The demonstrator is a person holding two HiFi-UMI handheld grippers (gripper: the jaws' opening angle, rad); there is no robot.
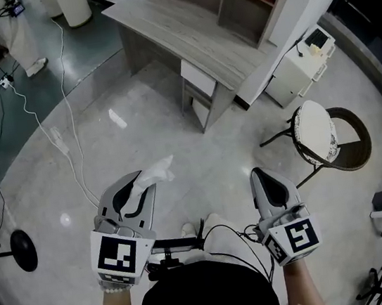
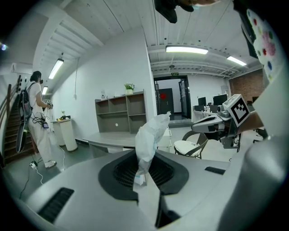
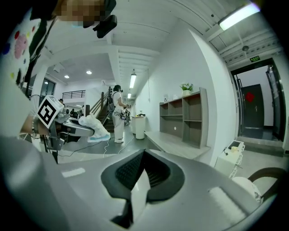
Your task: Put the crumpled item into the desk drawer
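A crumpled white item (image 1: 157, 170) sticks out from the tips of my left gripper (image 1: 138, 181), which is shut on it above the floor. In the left gripper view the crumpled item (image 2: 150, 135) stands up from between the pads of that gripper (image 2: 143, 177). My right gripper (image 1: 259, 173) is shut with nothing in it, level with the left one and apart from it; its jaws (image 3: 142, 158) meet in its own view. The grey desk (image 1: 180, 32) stands ahead, with its drawer unit (image 1: 198, 83) under the near end, drawer front closed.
A round-seated chair (image 1: 316, 135) stands to the right, and a small white cabinet (image 1: 300, 64) is beside the desk's end. White cables (image 1: 61, 142) and a black lamp base (image 1: 22, 250) lie on the floor to the left. A person (image 3: 118, 113) stands far off.
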